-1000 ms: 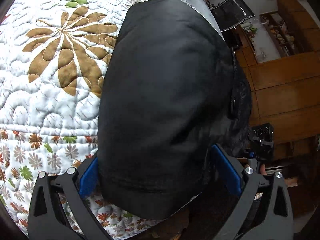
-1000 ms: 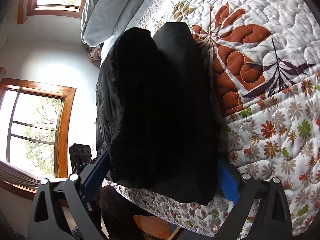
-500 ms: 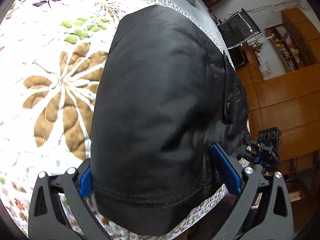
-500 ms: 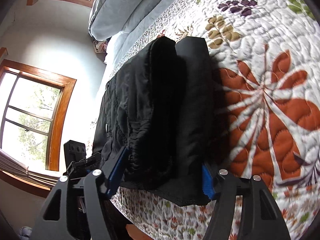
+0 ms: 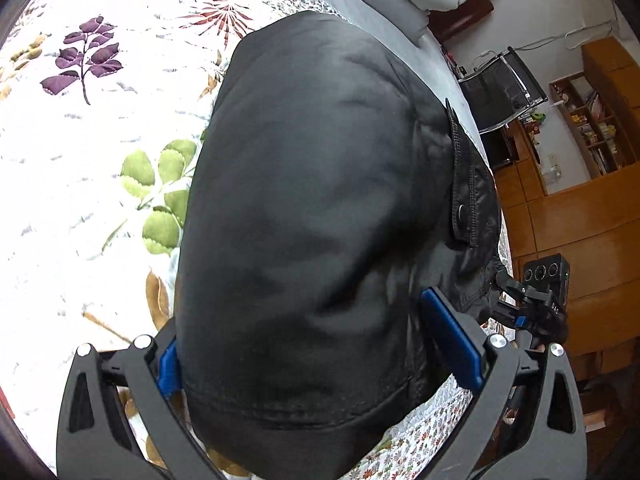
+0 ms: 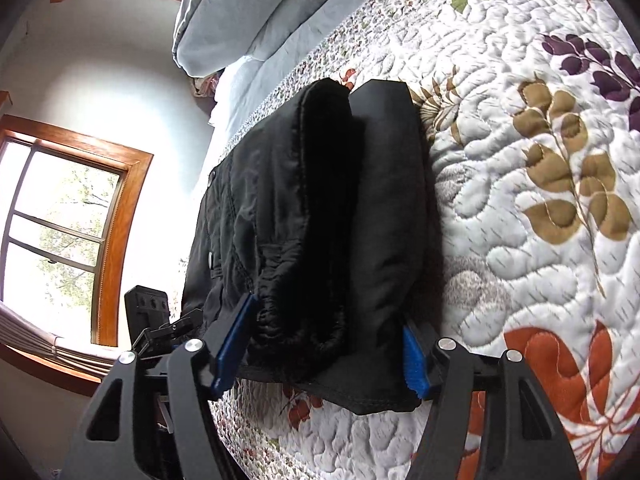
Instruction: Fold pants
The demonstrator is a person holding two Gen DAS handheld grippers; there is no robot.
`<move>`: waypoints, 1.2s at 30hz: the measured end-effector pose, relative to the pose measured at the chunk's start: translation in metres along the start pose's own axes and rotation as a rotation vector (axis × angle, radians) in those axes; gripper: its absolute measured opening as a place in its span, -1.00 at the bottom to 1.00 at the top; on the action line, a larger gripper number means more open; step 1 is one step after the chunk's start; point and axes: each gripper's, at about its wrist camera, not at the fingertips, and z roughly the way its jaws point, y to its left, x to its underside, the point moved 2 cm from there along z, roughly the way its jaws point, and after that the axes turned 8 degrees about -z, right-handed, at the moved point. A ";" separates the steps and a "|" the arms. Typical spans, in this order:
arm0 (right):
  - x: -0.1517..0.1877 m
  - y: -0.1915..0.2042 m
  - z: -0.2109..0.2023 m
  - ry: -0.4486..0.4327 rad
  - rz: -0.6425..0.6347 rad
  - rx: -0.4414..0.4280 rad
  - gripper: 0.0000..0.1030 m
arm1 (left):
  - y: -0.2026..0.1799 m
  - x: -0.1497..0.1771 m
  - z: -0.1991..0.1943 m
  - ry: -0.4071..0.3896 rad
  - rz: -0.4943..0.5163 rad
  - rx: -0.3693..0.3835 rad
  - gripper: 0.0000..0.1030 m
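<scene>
The black pants are folded into a thick bundle on the flowered quilt. My left gripper grips one end of the bundle between its blue pads, jaws wide around the fabric. My right gripper grips the other end, blue pads pressing both sides of the layers. A pocket flap with a snap shows on the bundle's right edge. Each view shows the other gripper's camera block past the bundle.
Grey pillows lie at the head of the bed. A wood-framed window is on the wall beside the bed. A black chair, wooden shelves and wooden floor lie past the bed's edge.
Both grippers have carried the bundle farther across the quilt toward the pillows. The right gripper's jaws have narrowed on the fabric. The bundle stays gripped at both ends.
</scene>
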 end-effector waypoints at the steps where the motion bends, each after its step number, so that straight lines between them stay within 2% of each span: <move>1: 0.003 -0.002 -0.001 0.000 0.000 -0.003 0.30 | 0.001 -0.002 0.001 -0.002 0.001 -0.001 0.92; 4: 0.004 -0.005 -0.001 0.001 -0.002 -0.007 0.35 | 0.014 -0.002 -0.005 -0.001 0.007 -0.004 0.93; 7: 0.008 -0.006 -0.005 -0.007 0.005 -0.008 0.49 | 0.019 -0.001 -0.007 0.002 0.023 -0.007 0.94; 10: 0.016 -0.005 -0.016 -0.030 0.009 0.020 0.55 | 0.016 -0.003 -0.012 -0.020 0.042 -0.054 0.94; 12: 0.023 0.001 -0.030 -0.057 -0.010 0.081 0.55 | 0.016 0.003 -0.026 -0.057 0.060 -0.108 0.94; 15: 0.032 0.020 -0.050 -0.091 -0.068 0.218 0.55 | 0.012 0.012 -0.053 -0.125 0.105 -0.191 0.94; 18: 0.048 0.049 -0.071 -0.129 -0.131 0.347 0.55 | 0.000 0.028 -0.078 -0.193 0.183 -0.283 0.94; 22: 0.069 0.094 -0.084 -0.174 -0.196 0.438 0.65 | -0.025 0.047 -0.104 -0.254 0.250 -0.305 0.94; 29: 0.094 0.146 -0.086 -0.198 -0.255 0.487 0.67 | -0.054 0.078 -0.138 -0.342 0.317 -0.346 0.94; 36: 0.109 0.173 -0.089 -0.210 -0.282 0.495 0.67 | -0.066 0.095 -0.147 -0.348 0.369 -0.372 0.94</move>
